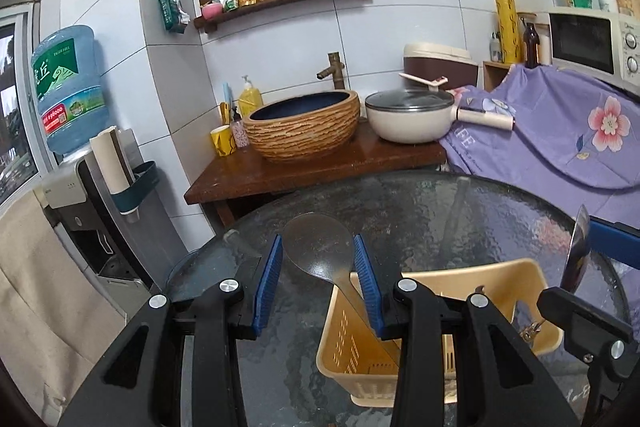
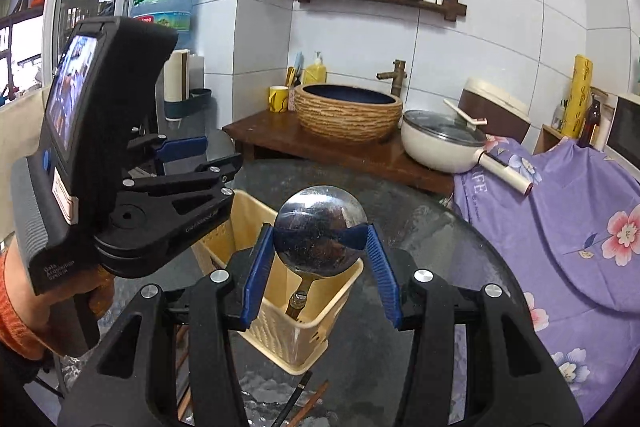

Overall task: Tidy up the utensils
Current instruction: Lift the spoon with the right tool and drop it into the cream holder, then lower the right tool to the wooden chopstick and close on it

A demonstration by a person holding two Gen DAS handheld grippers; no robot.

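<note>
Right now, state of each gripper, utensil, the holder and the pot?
left gripper: open, fingers either side of the rice paddle, not clamped.
right gripper: open around the ladle bowl.
rice paddle: standing in the holder, leaning, head up.
metal ladle: upright in the holder, handle down.
utensil holder: upright on the glass table.
pot: lid on.
chopsticks: lying on the table, outside the holder.

Bright, sharp; fisheye-warped edges, perhaps window glare
</note>
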